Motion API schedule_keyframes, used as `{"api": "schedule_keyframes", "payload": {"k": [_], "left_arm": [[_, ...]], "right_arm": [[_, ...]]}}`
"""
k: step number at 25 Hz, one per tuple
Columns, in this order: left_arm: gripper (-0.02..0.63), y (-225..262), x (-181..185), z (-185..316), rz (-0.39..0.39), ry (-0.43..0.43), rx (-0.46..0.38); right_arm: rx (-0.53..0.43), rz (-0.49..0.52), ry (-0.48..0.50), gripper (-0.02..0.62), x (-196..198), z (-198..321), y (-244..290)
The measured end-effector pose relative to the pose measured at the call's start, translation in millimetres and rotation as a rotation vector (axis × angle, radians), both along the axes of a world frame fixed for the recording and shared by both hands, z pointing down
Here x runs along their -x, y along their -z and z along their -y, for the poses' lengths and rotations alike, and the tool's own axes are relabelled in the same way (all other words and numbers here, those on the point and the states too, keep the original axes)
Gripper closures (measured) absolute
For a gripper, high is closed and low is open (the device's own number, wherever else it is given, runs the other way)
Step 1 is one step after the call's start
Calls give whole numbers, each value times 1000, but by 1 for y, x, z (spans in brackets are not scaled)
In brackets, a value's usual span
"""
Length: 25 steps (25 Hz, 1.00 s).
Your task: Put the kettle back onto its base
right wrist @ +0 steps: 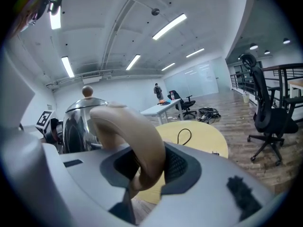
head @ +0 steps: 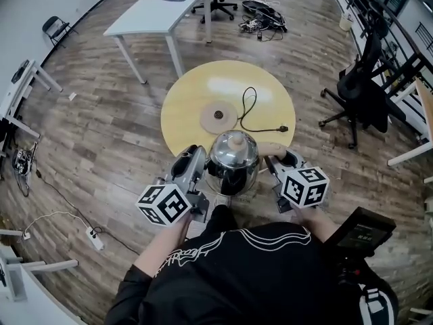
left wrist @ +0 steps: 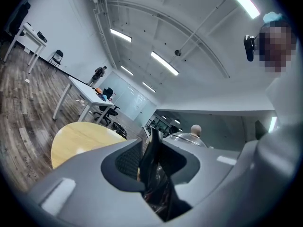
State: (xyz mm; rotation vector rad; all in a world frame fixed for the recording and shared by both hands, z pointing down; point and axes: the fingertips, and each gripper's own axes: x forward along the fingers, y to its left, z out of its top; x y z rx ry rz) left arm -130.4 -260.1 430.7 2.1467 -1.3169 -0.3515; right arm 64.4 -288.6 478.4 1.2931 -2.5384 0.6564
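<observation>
**A:** Where is the kettle (head: 233, 164) right now?

**B:** Off its base (head: 218, 116); I have it in the air between both grippers, above the near edge of the table (head: 186, 90); the base lies further in, near the table's middle, with its cord (head: 249, 110) looping off to the right.

**A:** And what has hold of it?

**B:** My right gripper (right wrist: 144, 162) is closed partway on the pale handle (right wrist: 130, 136); the pads press on both flanks of the loop. My left gripper (left wrist: 151, 160) is closed narrower, on a thin dark part on the kettle's opposite side; I take it for the spout, but I cannot be sure.

**A:** How do you expect it to handle?

**B:** Stiff, for one; a polished steel body will not give, and I judge it too slick and round to pinch anywhere but at those two places. The handle is the proper hold; it is thick, matt-looking and fills the jaws well. I treat the left grip as a steadying hold only; that part is thin and could slip or twist.

**A:** Weight?

**B:** I cannot see whether there is water inside; if there is, it will be heavy and will want to swing about the handle, so I keep it upright. The lid with its knob (head: 235, 139) may be loose; tilting could drop it. The base looks thin and light; I judge it could skate if the kettle lands off-centre.
</observation>
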Motion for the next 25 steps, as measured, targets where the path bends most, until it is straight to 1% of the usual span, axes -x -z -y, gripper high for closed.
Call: {"api": "schedule_keyframes", "payload": {"k": [8, 12, 16, 21, 25], "left_arm": [[514, -17, 24, 60, 16, 3, 35], [520, -25, 32, 94, 37, -15, 42], [525, -39, 36, 123, 57, -44, 57], [530, -65, 38, 155, 98, -110, 83], [532, -76, 38, 177, 128, -156, 85]], "right_arm": [[7, -11, 1, 477, 24, 62, -13], [-4, -31, -3, 477, 32, 96, -16], [-16, -62, -9, 477, 36, 123, -23], [-65, -140, 10, 477, 42, 152, -34], [-54, -180, 26, 479, 44, 167, -47]]}}
